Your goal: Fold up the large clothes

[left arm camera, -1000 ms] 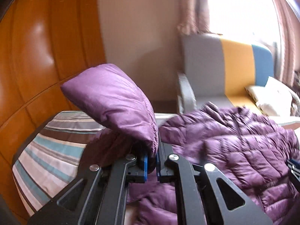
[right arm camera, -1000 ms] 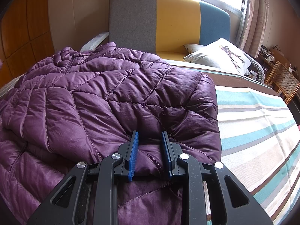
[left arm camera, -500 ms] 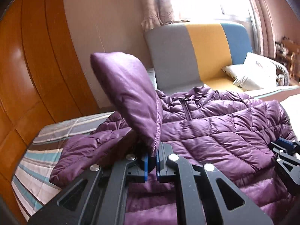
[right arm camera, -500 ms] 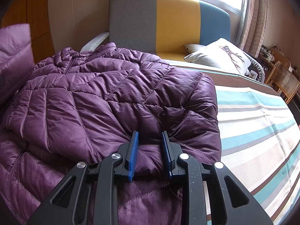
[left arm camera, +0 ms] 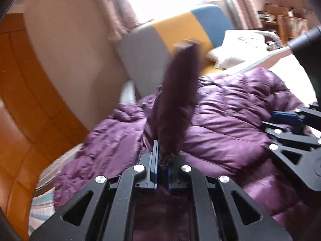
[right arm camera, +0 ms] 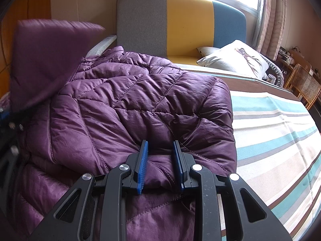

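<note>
Purple puffer jacket (right arm camera: 128, 108) lies spread across a striped bed (right arm camera: 276, 132), filling the centre and left of the right wrist view. Its collar points toward the grey, yellow and blue headboard (right arm camera: 180, 24) at the top of the frame, and its hem lies at the bottom, so its long axis runs bottom to top.

Left tongs (left arm camera: 162, 167) are pressed nearly together, pinching the cuff end of a sleeve (left arm camera: 176, 100). The sleeve stands up from the tongs through the centre of the left wrist view, blurred. In the right wrist view it shows as a raised purple flap at upper left.

Right tongs (right arm camera: 160, 164) are partly spread around a ridge of the jacket's hem at lower centre. The blue pads touch the fabric on both sides, but a firm pinch cannot be confirmed.

Risks, as a judgement: the fabric looks slick and puffy, so the thin cuff could slip from the left tongs. A loose hold at the hem could let the body drag and skew the fold. The padded sleeve may also spring back rather than lie flat.
</note>
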`<state>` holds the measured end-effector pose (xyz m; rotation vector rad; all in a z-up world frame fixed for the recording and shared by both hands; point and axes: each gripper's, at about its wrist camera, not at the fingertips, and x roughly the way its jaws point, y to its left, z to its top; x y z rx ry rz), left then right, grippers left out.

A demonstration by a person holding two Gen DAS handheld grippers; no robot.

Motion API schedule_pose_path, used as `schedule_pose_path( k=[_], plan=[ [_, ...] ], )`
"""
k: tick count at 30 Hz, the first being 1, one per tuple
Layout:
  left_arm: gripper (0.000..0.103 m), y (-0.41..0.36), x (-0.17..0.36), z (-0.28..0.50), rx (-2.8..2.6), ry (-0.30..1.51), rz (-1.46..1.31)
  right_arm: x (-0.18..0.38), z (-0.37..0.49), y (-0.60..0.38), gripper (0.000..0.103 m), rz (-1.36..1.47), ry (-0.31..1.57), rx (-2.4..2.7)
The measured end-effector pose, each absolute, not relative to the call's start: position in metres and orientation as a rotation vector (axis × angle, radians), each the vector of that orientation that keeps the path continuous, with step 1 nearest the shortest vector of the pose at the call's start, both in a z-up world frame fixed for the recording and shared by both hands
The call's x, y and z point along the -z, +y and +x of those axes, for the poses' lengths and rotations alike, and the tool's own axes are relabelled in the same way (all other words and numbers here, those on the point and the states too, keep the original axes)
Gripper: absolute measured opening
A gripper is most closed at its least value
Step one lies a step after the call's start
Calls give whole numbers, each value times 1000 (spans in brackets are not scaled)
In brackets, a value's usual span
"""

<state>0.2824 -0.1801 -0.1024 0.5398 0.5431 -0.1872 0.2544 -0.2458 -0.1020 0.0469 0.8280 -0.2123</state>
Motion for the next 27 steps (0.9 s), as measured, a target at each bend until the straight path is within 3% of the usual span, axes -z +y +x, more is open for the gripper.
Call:
schedule_pose_path(
  k=[3,8,10,12,13,15,27],
  plan=[
    [10,-181,102,278,288,572,532,102,254,-246,25,47,828,212],
    [31,-181,100,270,416,589,495,103,255,-246,25,47,828,212],
    [51,-173,95,266,479,608,440,103,254,-246,25,48,827,212],
    [63,-166,90,262,503,599,397,103,254,-246,25,60,826,208],
    [81,-158,85,257,526,584,364,103,254,-246,25,66,825,205],
    [91,-143,77,253,590,553,306,103,253,-247,25,60,825,208],
    [92,-25,57,268,242,519,103,103,253,-247,25,64,823,207]
  ],
)
